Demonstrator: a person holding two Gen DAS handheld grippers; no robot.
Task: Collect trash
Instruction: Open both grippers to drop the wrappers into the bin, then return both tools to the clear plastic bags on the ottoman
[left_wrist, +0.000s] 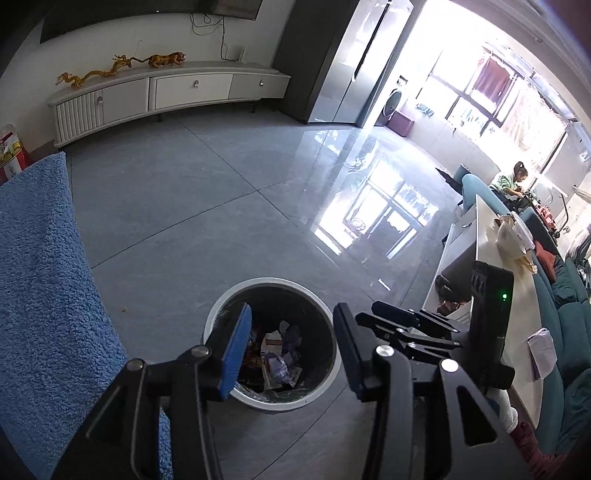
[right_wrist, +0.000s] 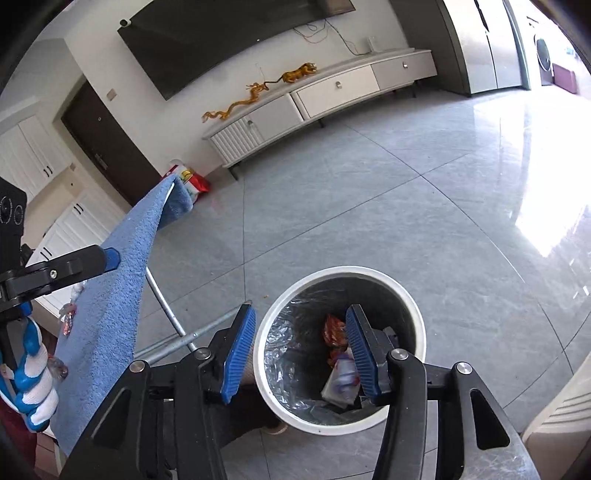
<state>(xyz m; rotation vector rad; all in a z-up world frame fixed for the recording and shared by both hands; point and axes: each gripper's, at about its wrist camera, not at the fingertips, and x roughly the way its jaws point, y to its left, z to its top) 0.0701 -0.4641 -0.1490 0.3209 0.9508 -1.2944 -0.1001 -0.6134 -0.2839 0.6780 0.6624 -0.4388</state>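
Note:
A round trash bin (left_wrist: 221, 314) with a white rim and a dark liner stands on the grey tiled floor. Crumpled wrappers (left_wrist: 280, 354) lie at its bottom. My left gripper (left_wrist: 291, 309) hovers over the bin's mouth, open, its blue pads apart with nothing between them. In the right wrist view the same bin (right_wrist: 266, 332) sits under my right gripper (right_wrist: 301, 310), which is also open and empty. A red wrapper (right_wrist: 334, 328) and a blurred white wrapper (right_wrist: 341, 376) show inside the bin, below the right pad.
A blue towel (right_wrist: 110, 288) hangs over a metal rack just left of the bin. A white TV cabinet (left_wrist: 166, 92) lines the far wall. A low table (left_wrist: 491, 266) with a bag and paper, a teal sofa and a seated person (left_wrist: 511, 181) are at the right.

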